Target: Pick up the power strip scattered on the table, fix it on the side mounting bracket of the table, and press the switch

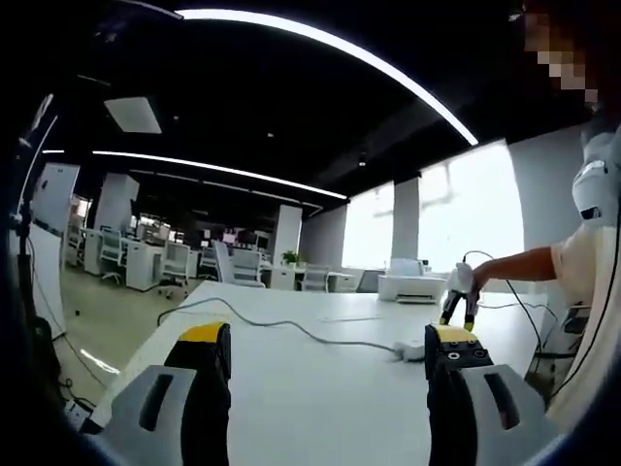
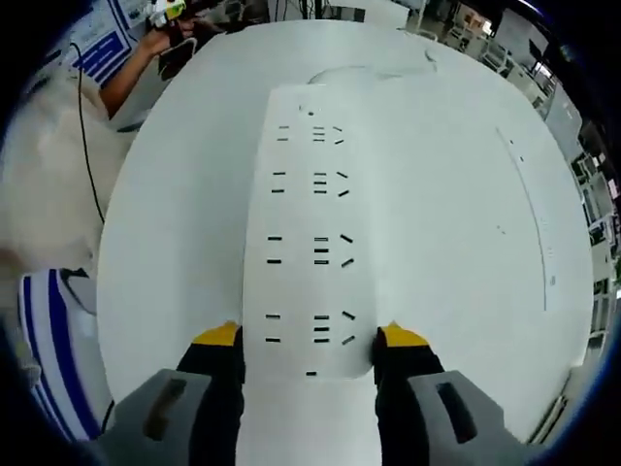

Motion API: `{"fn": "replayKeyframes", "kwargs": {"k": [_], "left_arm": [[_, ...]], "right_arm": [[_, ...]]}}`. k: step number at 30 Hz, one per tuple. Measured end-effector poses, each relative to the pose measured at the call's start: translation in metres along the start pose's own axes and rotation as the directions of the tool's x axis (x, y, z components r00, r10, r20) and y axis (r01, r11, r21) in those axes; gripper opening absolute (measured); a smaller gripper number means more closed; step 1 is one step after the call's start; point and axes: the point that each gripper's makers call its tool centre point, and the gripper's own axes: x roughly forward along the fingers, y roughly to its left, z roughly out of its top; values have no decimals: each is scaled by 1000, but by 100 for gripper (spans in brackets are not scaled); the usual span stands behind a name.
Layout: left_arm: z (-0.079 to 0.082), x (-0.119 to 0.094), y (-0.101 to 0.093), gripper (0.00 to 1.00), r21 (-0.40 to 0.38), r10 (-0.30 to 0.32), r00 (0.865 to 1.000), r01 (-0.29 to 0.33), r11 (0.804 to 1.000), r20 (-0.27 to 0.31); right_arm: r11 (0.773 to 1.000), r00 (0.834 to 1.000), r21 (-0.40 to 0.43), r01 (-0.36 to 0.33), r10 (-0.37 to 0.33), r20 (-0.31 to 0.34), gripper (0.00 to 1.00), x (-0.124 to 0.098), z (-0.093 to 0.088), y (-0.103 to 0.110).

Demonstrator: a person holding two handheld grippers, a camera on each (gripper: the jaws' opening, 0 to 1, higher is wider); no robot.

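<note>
Yellow-tipped jaws of the right hand-held gripper (image 2: 310,340) stand apart astride the near end of the power strip (image 2: 312,223), without visibly squeezing it. Its long axis runs straight away from the camera; it is white, flat, with rows of dark socket slots, lying on the white worktop (image 2: 456,243). Farther off, the left hand-held gripper (image 1: 330,349) hovers with jaws spread over the worktop's grey cable (image 1: 291,325).

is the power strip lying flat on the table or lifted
Flat: the power strip lies sockets up on the table, between the right gripper's open jaws.
</note>
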Motion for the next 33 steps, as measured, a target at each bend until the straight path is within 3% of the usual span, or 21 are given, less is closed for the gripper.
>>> {"fn": "replayKeyframes", "kwargs": {"k": [20, 26, 33], "left_arm": [[-3, 6, -7, 85, -38, -30, 1000, 30, 999, -2], [-5, 5, -8, 85, -49, -30, 1000, 30, 998, -8], [-5, 7, -12, 85, -45, -37, 999, 36, 998, -14]], "right_arm": [[975, 992, 184, -122, 117, 40, 49, 0, 7, 22], [954, 984, 245, -173, 157, 85, 49, 0, 8, 25], [930, 980, 311, -194, 173, 94, 49, 0, 12, 30]]}}
